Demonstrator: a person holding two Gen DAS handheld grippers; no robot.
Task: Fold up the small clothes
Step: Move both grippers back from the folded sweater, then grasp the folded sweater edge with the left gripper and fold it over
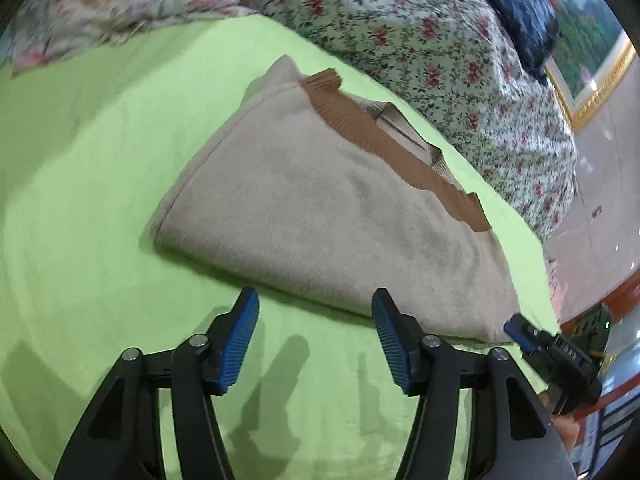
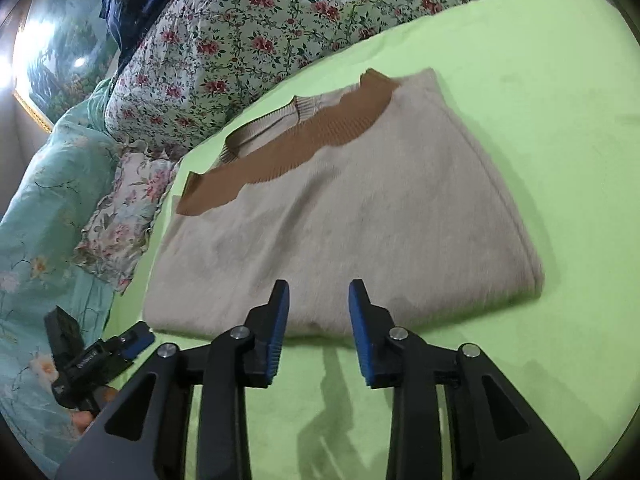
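A beige knit sweater (image 1: 320, 208) with a brown ribbed band (image 1: 384, 136) lies folded on the green sheet (image 1: 100, 200). My left gripper (image 1: 316, 312) is open and empty, just short of the sweater's near edge. In the right wrist view the same sweater (image 2: 360, 220) and its brown band (image 2: 304, 140) lie ahead. My right gripper (image 2: 319, 300) is open and empty, fingertips over the sweater's near edge. The right gripper also shows in the left wrist view (image 1: 520, 330), at the sweater's near right corner. The left gripper shows at the lower left of the right wrist view (image 2: 136, 342).
A floral quilt (image 1: 420, 40) is bunched along the far side of the bed, with a dark blue cloth (image 1: 516, 4) on it. A teal floral cover (image 2: 36, 220) lies left in the right wrist view. A gold-framed picture (image 1: 592, 60) hangs on the wall.
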